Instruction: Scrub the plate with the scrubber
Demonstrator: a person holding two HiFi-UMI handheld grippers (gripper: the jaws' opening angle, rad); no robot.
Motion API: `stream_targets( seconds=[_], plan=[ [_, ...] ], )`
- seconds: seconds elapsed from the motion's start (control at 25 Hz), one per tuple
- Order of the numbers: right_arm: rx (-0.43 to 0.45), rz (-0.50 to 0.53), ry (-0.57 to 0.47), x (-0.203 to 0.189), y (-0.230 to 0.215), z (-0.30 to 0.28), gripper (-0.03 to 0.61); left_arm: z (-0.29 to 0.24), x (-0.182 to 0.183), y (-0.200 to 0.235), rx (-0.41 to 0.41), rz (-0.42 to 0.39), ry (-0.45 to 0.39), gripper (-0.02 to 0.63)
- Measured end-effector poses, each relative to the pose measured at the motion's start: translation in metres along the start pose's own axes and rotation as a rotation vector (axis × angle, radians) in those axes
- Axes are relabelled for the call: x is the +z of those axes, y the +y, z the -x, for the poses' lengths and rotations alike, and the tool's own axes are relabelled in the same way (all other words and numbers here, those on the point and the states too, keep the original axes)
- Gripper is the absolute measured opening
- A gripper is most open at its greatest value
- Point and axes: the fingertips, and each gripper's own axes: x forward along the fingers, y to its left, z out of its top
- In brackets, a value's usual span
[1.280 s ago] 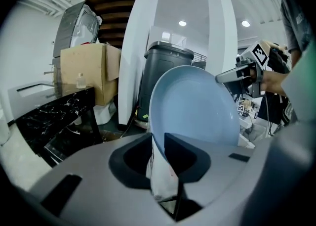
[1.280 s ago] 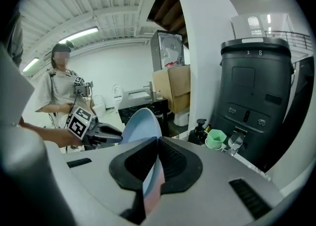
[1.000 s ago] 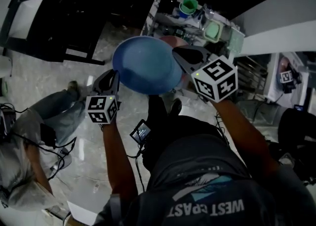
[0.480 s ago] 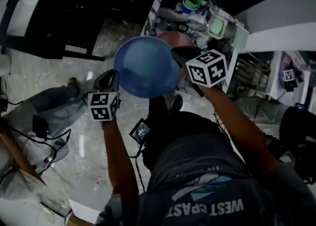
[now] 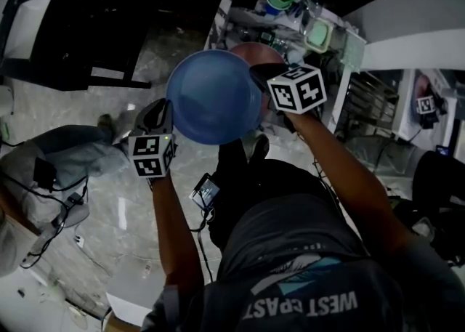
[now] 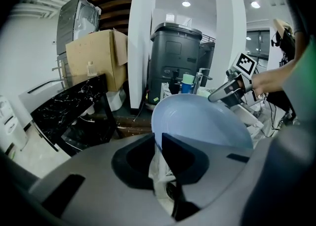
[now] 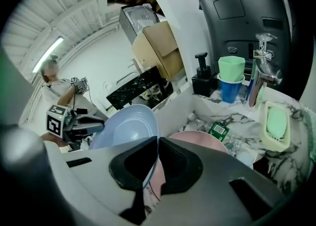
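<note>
1. We hold the blue plate (image 5: 214,96) in the air by its rim. The left gripper (image 6: 159,143) is clamped on its left edge and the right gripper (image 7: 157,146) is clamped on its right edge.
2. A pink plate (image 7: 197,143) sits just behind the blue plate, partly covered by it.
3. Beyond the blue plate are a green cup (image 7: 231,67) stacked on a blue cup (image 7: 228,90), a faucet (image 7: 261,67) and a black pump bottle (image 7: 201,79).
4. Readable text: the shirt (image 5: 305,301) below the blue plate reads "WEST COAST".

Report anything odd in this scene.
Both grippers are occupied: the left gripper and the right gripper each pinch the rim of the blue plate, holding it tilted in mid-air. Neither holds a scrubber.
</note>
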Motion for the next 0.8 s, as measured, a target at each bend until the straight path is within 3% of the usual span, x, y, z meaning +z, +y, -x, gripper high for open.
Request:
stream_targets(
  seconds=[0.4,0.52,0.64,0.8],
  plan=[
    [0.0,0.055,-0.015,0.002,0.003,-0.005,0.038,0.002,-0.002,0.004,0.029,-0.064,0.029,0.046],
    [-0.012,0.075,-0.035,0.008,0.003,0.002,0.105,0.003,-0.001,0.003,0.025,-0.069,0.025,0.046],
    [-0.015,0.082,-0.06,0.015,0.003,0.012,0.107,0.007,0.003,0.002,0.031,-0.067,0.021,0.046],
    [-0.078,0.097,-0.125,0.027,-0.014,0.046,0.107,0.01,0.005,0.003,0.047,-0.078,0.024,0.046]
  ],
)
